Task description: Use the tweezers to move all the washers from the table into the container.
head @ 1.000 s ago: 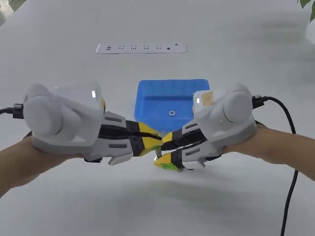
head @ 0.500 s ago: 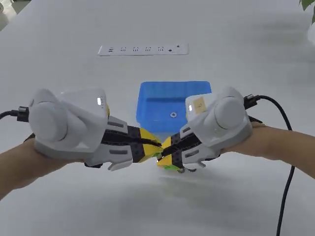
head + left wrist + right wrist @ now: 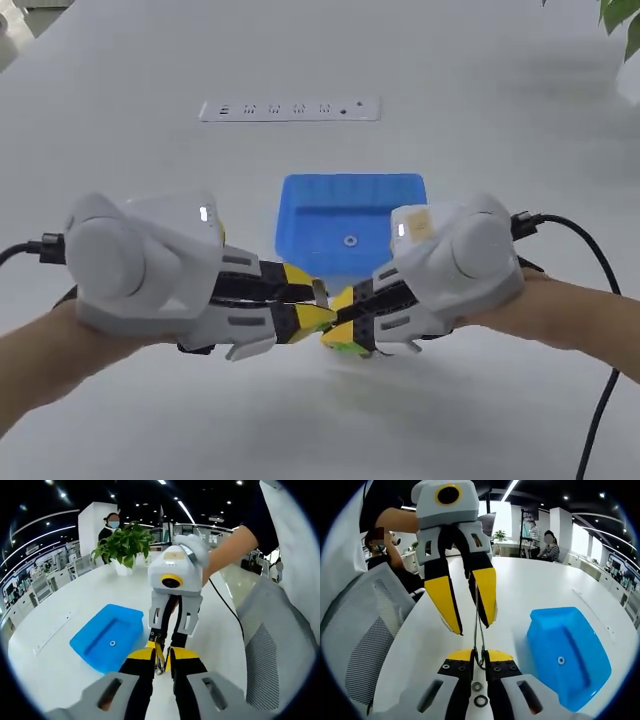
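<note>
1. Two washers [image 3: 477,686] flat on the white table [image 3: 520,580], at 6 o'clock in the right gripper view, between that gripper's own jaws and just behind their tips. Not yet picked up.
2. One more washer [image 3: 561,660] already inside the blue container [image 3: 545,630], at 4 o'clock in the same view.
3. Tweezers [image 3: 478,630] raised off the table, clear of the loose washers and running from the centre toward 12 o'clock.
4. Right gripper [image 3: 479,657] narrow, clamped on the tweezers' near end.
5. Left gripper [image 3: 472,624] facing it nose to nose, jaws spread wide on either side of the tweezers' far end, pressing nothing.
6. Probably held this way to pass or re-seat the tweezers before they are aimed at the washers.
7. Seen from the head view, container just beyond the two grippers at 12 o'clock, with a power strip [image 3: 290,109] farther along the same line.
</note>
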### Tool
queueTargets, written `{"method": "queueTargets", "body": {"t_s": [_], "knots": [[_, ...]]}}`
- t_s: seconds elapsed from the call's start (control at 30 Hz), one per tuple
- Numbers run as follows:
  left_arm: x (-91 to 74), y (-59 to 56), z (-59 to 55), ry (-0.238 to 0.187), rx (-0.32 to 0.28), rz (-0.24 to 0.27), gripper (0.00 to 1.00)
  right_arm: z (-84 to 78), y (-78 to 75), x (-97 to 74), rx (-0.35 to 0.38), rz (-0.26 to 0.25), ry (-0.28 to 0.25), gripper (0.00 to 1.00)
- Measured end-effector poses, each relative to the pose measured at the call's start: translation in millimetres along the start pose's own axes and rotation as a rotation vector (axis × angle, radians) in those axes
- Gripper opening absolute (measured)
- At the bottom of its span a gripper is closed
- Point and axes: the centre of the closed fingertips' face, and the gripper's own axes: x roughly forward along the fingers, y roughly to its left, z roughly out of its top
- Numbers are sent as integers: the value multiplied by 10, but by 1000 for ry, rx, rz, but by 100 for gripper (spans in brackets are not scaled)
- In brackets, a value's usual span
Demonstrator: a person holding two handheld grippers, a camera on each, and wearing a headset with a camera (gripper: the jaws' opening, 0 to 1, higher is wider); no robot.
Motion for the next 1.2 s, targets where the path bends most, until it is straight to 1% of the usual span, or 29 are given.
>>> {"method": "queueTargets", "body": {"t_s": [0.07, 0.13, 0.2, 0.27, 0.3, 0.33, 0.4, 0.5, 0.63, 0.73, 0.83, 0.93, 1.0, 1.07, 1.13, 1.2], "knots": [[-28, 12, 6, -4, -7, 16, 19, 11, -6, -22, 3, -9, -3, 10], [-60, 9, 13, -9, -13, 23, 19, 26, -7, -44, 5, -14, -7, 10], [-111, 11, 31, -21, -22, 37, 20, 58, -8, -85, -5, -19, -2, 10], [-176, 12, 57, -37, -40, 56, 23, 91, -1, -120, -6, -22, -7, 10], [-220, 32, 89, -54, -43, 87, 26, 117, 5, -146, -8, -25, -12, 10], [-250, 30, 108, -64, -46, 97, 28, 134, 9, -165, -8, -29, -15, 10], [-325, 6, 132, -81, -57, 107, 30, 174, 12, -210, 2, -45, -29, 10], [-415, -13, 131, -81, -52, 135, 35, 220, 21, -274, 9, -67, -40, 10], [-532, -49, 130, -102, -73, 173, 43, 310, 42, -368, 16, -86, -60, 10], [-579, -82, 105, -107, -84, 185, 48, 400, 51, -439, 5, -99, -66, 10], [-621, -142, 66, -111, -98, 192, 53, 470, 65, -495, -4, -109, -73, 10], [-646, -190, 48, -125, -112, 197, 58, 528, 71, -550, -22, -119, -75, 10], [-663, -213, 42, -137, -123, 197, 60, 566, 71, -600, -24, -126, -85, 10], [-680, -222, 54, -159, -136, 196, 63, 604, 42, -654, -21, -142, -101, 10], [-690, -217, 65, -177, -154, 195, 68, 625, -11, -705, -22, -159, -104, 10], [-685, -212, 70, -180, -161, 195, 70, 655, -81, -757, -25, -175, -108, 10]]}}
